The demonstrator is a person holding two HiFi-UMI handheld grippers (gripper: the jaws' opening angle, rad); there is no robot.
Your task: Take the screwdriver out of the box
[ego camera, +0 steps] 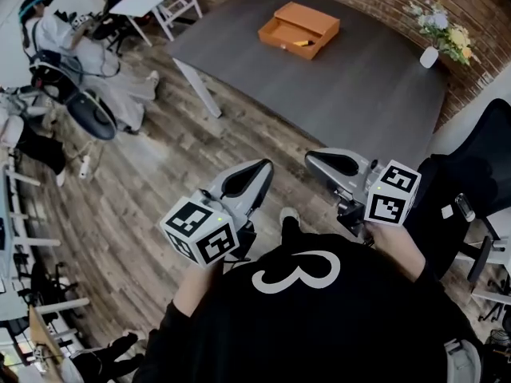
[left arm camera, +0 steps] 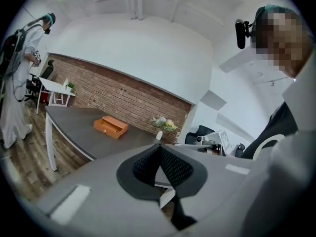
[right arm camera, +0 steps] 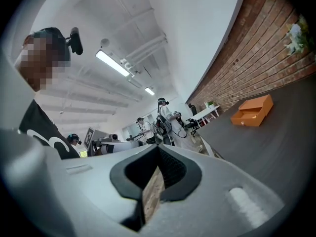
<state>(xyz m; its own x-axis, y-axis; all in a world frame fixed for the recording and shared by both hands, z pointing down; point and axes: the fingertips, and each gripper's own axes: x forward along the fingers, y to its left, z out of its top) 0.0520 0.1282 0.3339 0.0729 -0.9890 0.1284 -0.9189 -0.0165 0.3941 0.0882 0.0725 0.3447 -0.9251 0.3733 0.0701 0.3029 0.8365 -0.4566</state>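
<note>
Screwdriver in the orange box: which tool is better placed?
Right, marginally. Both tools are shut and empty, but the right tool is at the table edge, closer to the box; the left tool hangs over floor.

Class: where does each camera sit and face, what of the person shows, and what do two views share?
Head view: worn overhead, looking down at table; left gripper, right gripper, black top.
Left gripper view: on that gripper, facing the table; shut jaws, black top.
Right gripper view: likewise, along the table; shut jaws, black top.
Shared: orange box.
</note>
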